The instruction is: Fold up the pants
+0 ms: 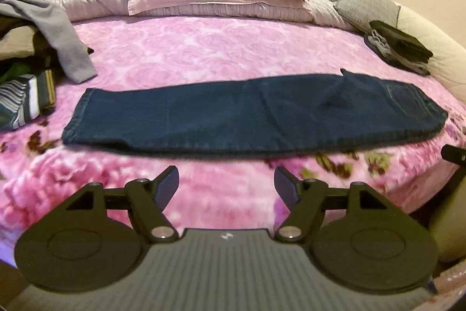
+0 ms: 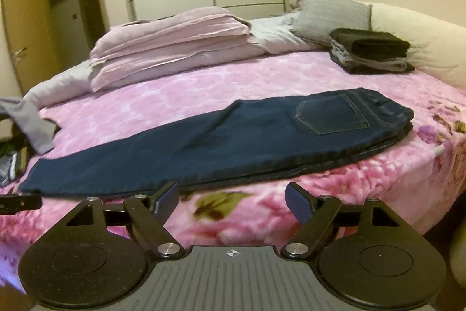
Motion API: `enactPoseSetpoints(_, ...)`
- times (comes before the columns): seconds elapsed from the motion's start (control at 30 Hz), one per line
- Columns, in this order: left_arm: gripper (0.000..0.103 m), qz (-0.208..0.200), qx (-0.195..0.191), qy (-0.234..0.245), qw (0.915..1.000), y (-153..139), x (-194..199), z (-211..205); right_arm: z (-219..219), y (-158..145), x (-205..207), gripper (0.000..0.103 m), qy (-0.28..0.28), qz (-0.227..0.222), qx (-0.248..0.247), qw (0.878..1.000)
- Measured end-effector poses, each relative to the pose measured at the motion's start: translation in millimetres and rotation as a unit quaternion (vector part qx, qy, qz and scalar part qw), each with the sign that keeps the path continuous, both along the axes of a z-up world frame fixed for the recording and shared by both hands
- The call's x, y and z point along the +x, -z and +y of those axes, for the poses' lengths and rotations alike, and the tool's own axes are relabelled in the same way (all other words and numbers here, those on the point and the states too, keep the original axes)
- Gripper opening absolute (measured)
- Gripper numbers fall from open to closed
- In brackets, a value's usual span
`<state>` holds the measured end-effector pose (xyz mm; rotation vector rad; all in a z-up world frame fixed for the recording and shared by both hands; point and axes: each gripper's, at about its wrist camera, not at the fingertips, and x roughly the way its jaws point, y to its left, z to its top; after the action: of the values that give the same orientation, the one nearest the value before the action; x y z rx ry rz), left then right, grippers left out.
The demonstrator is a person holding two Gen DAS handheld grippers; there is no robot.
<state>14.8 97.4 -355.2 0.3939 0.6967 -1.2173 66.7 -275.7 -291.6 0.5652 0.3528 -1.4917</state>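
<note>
Both claws [image 1: 226, 182] [image 2: 231, 198] gape empty before jeans [image 1: 253, 111]

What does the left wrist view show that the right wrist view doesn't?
Only the left wrist view shows the striped dark fabric pile at the bed's left edge in full and the jeans' hem end squarely. Only the right wrist view shows the stitched back pocket clearly, the layered waistband edge and the open doorway. Both share the dark blue denim jeans folded lengthwise on the pink floral blanket, the folded dark clothes stack, and open, empty jaws on the left gripper and right gripper.
</note>
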Motion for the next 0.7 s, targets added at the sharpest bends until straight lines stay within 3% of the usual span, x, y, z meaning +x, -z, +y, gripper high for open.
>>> enactPoseSetpoints(0.23, 0.069, -0.009, 0.022, -0.004, 0.9997, 2, -10, 26, 27, -10, 8, 0.077, 0.002, 0.015, -0.010, 1.000)
enactPoseSetpoints(0.7, 0.069, -0.039, 0.005, 0.016, 0.9991, -19, -27, 17, 43, -20, -12, 0.077, 0.036, 0.011, -0.016, 0.999)
